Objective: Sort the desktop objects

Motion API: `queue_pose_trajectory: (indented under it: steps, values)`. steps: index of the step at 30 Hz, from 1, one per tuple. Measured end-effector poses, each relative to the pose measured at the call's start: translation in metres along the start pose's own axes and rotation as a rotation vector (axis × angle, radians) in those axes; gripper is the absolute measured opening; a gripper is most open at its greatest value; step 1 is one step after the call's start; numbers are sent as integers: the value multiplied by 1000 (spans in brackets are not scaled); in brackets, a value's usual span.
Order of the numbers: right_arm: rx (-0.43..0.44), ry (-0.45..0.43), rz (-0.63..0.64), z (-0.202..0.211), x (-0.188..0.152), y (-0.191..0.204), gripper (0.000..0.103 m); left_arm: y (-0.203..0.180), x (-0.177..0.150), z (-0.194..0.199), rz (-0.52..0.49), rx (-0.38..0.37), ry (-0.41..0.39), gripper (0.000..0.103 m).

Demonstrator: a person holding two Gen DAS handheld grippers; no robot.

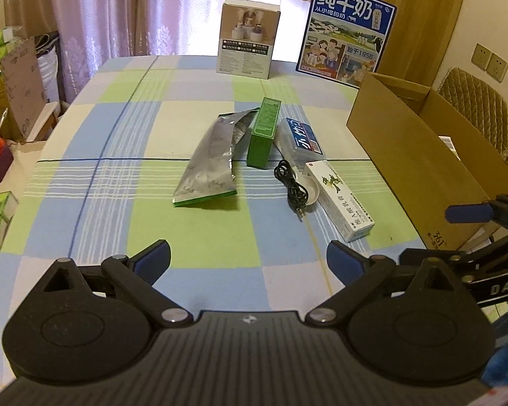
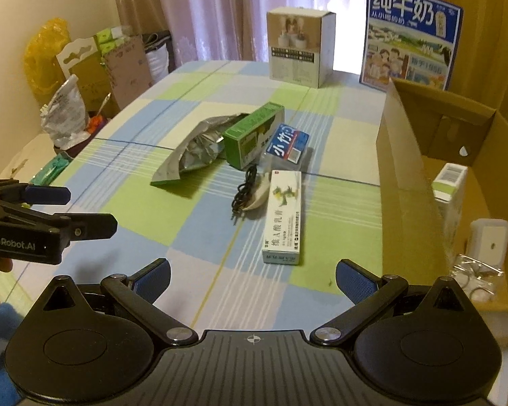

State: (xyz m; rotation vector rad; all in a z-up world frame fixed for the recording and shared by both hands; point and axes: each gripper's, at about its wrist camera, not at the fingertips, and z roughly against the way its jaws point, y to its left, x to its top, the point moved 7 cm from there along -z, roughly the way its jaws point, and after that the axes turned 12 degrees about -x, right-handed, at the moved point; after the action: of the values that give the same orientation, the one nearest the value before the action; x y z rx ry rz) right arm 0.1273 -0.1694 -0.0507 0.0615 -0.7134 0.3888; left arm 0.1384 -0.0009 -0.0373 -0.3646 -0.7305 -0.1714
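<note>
Desktop objects: we see a cluster near the middle of the bench [image 1: 84, 155] — a silver foil pouch [image 1: 210, 162], a green box [image 1: 264, 132] lying against it, a blue-labelled clear pack [image 1: 301, 138], a coiled black cable [image 1: 289, 182] over a small white dish [image 1: 310, 193], and a white tube carton [image 1: 342, 199] nearest us.
Surface: we look onto a checked cloth of blue, green, cream and lilac squares with thin dark and white stripes.
Cardboard box [image 2: 406, 155]: it stands open at the right edge of the bench; a white-and-green carton [image 2: 450, 182], a white item and a clear bag with rings lie inside.
Far end: a beige product box [image 1: 247, 39] and a blue milk carton panel [image 1: 347, 30] stand upright, well apart from the cluster.
Room: pink curtains behind, cream walls, wall sockets and a quilted chair back on the right, boxes and bags stacked on the left.
Left gripper [image 1: 249, 257]: spread wide, empty, above the near bench.
Right gripper [image 2: 252, 272]: spread wide, empty, just short of the tube carton.
</note>
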Motion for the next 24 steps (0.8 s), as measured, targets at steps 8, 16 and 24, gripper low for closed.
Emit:
queue_pose_trajectory:
  steps: [8,16,24]
  values:
    - [-11,37,-19,-47,3,-9,99,-8,22,-40,-9,-49,1,89]
    - [2,60,-56,-83,7,-22,71,-14,32,-85,-42,-112,23,66]
    - [7,74,-53,-110,16,-23,62,-9,32,-109,-39,-119,10,62]
